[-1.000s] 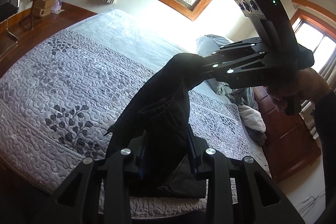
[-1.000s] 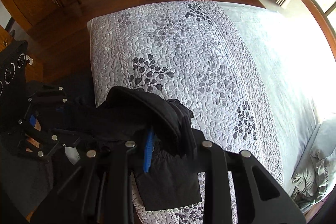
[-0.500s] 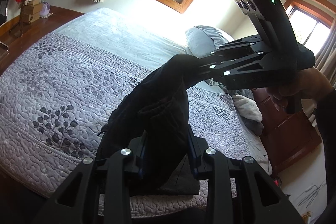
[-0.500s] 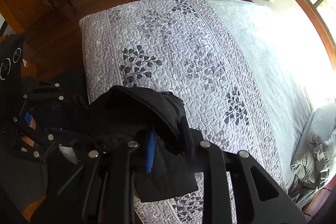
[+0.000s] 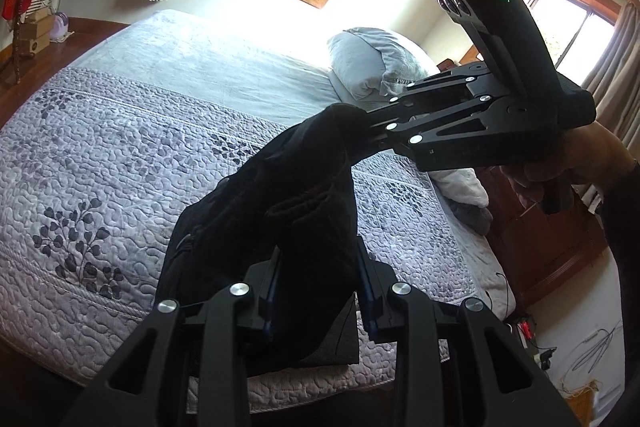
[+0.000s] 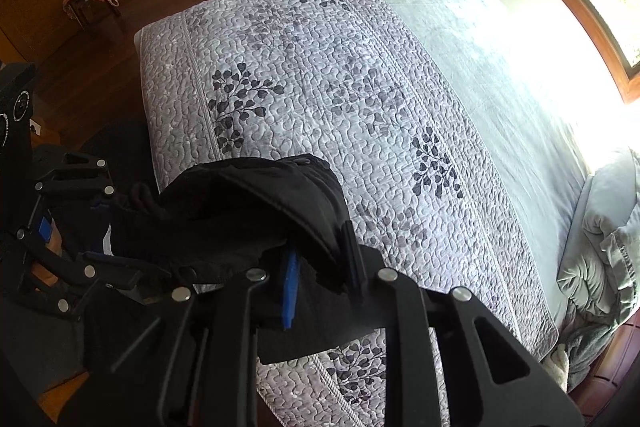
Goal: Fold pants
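Left wrist view shows the left gripper (image 5: 316, 287) squeezing a bunch of the black pants (image 5: 280, 211), and the right gripper (image 5: 360, 125) pinching them higher up. Both grippers hold the pants up in the air above the near edge of the bed (image 5: 120, 155), with a pillow (image 5: 372, 63) at its far end.

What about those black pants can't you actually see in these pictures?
- Left wrist view: the pants bunch over the left claw; their lower part runs behind it.
- Right wrist view: the right claw covers the gripped cloth; the fabric is too dark to tell legs from waistband.
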Motion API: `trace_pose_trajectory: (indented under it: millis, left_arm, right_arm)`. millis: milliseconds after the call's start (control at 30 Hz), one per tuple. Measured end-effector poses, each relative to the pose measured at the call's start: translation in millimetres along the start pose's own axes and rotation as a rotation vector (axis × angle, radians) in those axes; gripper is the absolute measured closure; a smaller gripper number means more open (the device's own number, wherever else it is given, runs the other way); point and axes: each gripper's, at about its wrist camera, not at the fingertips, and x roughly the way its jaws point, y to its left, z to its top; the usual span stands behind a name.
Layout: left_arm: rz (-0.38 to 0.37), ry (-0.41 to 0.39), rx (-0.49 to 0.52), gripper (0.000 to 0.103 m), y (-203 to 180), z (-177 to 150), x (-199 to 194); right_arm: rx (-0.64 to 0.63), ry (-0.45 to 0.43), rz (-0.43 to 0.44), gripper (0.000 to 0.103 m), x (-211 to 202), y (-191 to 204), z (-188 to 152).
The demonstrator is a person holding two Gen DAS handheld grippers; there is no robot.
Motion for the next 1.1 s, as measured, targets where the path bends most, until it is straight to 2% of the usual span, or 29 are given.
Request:
trace_pose_trajectory:
  millis: [633,1100]
  left_arm:
    - [-0.034,0.091,0.055,0.072,-43.9,-27.5,52.0]
    - [-0.044,0.144,0.074,0.072,-61.6,-39.2,88.9]
  right_arm:
    - [0.074,0.034,-0.010,0.087,22.8,-28.2,-76.8]
    - [0.096,0.040,-0.011,0.088,44.4,-47.7,-115.2]
